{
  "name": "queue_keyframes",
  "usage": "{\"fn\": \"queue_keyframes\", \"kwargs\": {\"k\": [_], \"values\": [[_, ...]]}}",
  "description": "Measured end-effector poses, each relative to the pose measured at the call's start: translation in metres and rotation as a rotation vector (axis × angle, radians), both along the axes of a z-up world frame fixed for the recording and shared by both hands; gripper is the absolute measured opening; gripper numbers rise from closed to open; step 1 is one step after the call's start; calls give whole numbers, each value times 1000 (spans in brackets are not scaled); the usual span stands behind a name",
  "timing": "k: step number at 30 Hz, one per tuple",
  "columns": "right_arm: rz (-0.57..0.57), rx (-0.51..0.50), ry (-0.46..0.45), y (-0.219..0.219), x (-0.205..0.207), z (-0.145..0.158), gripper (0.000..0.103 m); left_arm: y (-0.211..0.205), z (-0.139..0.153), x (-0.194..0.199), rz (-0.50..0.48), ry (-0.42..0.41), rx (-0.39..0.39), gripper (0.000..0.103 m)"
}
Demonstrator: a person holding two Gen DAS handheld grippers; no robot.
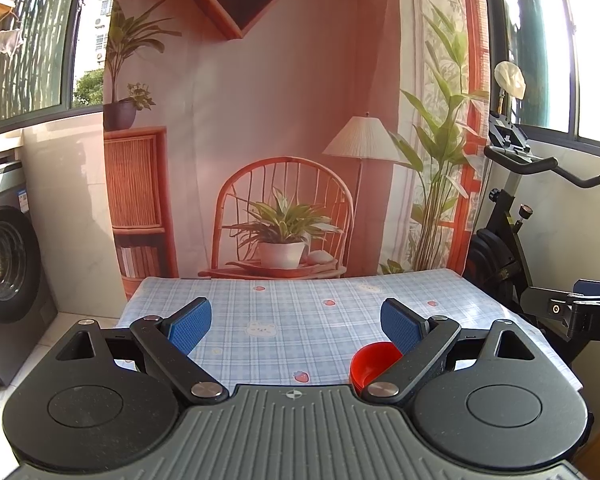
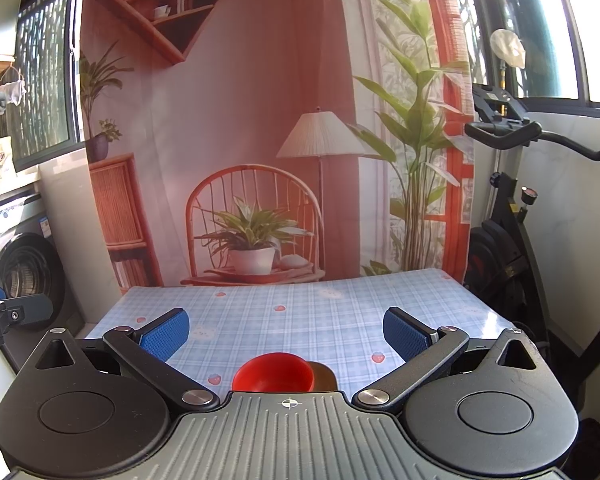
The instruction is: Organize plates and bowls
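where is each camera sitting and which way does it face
Left wrist: on the left gripper, facing forward over the table at the backdrop; its open fingers show, a hand at far right.
Right wrist: on the right gripper, same heading; open fingers, red bowl centred below.
Shared: red bowl, table, exercise bike.
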State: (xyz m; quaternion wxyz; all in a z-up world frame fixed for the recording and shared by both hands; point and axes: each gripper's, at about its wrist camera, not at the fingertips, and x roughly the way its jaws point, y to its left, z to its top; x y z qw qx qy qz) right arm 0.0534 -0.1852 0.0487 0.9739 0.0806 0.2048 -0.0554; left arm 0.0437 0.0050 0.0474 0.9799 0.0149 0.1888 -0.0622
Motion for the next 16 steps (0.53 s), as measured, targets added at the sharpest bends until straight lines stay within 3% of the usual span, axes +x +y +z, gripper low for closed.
{"fn": "queue_keyframes", "kwargs": {"k": [16], "values": [[-1,5,5,2,2,-3,103,-1,-1,0,6,-2,0,93]]}}
